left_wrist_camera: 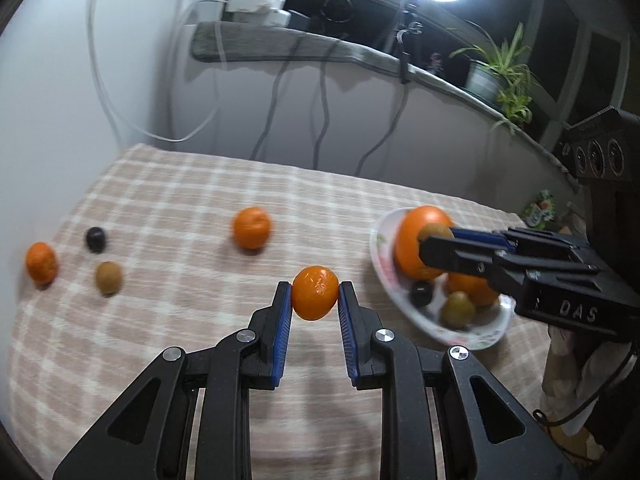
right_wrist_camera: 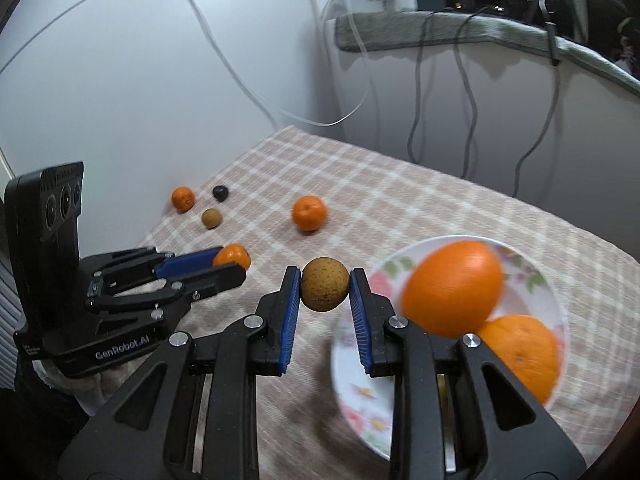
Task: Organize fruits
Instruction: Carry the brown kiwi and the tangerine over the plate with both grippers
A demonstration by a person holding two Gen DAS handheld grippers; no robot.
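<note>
My left fingers (left_wrist_camera: 315, 294) are clamping a small orange (left_wrist_camera: 315, 293); my right fingers (right_wrist_camera: 325, 290) are clamping a brown fruit (right_wrist_camera: 324, 289) beside the plate (right_wrist_camera: 352, 396). I am carrying both plateward; next, I judge, each needs releasing over it.

Tablecloth (left_wrist_camera: 192, 184): beige-pink w/ white check. Plate (right_wrist_camera: 348, 364) white w/ pink & yellow flowers, green leaves; on it two big oranges (right_wrist_camera: 452, 288), a dark purple-black fruit (left_wrist_camera: 422, 293) & a yellow-green one (left_wrist_camera: 458, 309). Left gripper (left_wrist_camera: 315, 294) & right gripper (right_wrist_camera: 325, 289) black w/ blue pads, holding small orange mandarin (left_wrist_camera: 315, 292) & brown speckled fruit (right_wrist_camera: 324, 289).
</note>
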